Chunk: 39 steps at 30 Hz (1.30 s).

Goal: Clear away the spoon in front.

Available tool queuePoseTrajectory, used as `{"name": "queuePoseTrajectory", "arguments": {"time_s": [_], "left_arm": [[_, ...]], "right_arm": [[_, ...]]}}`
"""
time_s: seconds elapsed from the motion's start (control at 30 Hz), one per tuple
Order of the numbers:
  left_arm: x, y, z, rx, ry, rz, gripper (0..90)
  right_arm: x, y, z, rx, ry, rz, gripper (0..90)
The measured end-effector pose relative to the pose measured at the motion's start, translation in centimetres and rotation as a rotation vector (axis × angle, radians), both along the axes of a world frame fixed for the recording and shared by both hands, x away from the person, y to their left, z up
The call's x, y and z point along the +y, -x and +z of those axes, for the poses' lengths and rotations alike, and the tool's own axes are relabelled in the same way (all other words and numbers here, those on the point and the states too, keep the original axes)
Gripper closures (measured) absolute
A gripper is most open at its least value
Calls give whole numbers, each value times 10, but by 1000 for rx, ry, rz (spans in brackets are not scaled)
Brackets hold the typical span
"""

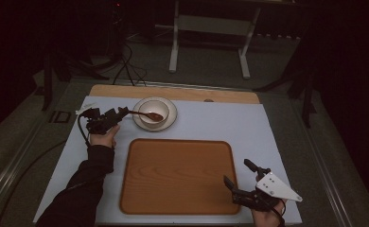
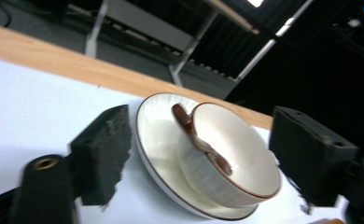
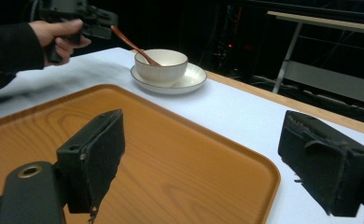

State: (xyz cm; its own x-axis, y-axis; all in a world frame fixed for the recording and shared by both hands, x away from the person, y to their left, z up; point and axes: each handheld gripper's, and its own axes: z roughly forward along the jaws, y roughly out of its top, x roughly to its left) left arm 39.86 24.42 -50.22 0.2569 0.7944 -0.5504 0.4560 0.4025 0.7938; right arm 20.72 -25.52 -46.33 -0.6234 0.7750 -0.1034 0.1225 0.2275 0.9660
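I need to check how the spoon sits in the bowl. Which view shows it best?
The left gripper view: the spoon lies close up across the bowl. The high view shows it small and dim; the right gripper view shows its handle sloping up from the bowl.

The high view is dim and grainy, its surroundings sinking into black around the pale white desk (image 1: pixel 211 124). Both gripper views are brighter; the near black tongs are soft and blurred, and ceiling lights glare at the top of the left gripper view.

Spoon (image 2: pixel 201 144) bowl end hidden inside the cup (image 2: pixel 231 158); saucer (image 2: pixel 157 140) far rim hidden behind it; right hand (image 1: pixel 267 218) cut off at bottom edge.
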Motion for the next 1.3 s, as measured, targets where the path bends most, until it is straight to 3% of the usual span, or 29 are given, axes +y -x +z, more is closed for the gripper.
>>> {"name": "queuePoseTrajectory", "arguments": {"time_s": [0.37, 0.43, 0.63, 0.93, 1.2, 1.3], "left_arm": [[-3, -6, -9, 24, 117, 42, 488], [-6, -6, -9, 4, 107, 52, 544], [-11, -9, -15, 9, 147, 41, 621], [-12, -10, -21, 14, 220, 43, 771], [-12, -9, -19, 6, 212, 51, 827], [-12, -9, -17, -16, 221, 32, 829]], "right_arm": [[-2, -1, -2, 15, -18, -9, 107], [-3, -2, -2, 20, -21, -10, 104], [-1, -3, -4, 8, -25, -67, 101], [-1, -4, -5, 17, -36, -56, 100], [0, -5, -6, 18, -31, -44, 101], [1, -5, -6, 13, -22, -40, 101]]}}
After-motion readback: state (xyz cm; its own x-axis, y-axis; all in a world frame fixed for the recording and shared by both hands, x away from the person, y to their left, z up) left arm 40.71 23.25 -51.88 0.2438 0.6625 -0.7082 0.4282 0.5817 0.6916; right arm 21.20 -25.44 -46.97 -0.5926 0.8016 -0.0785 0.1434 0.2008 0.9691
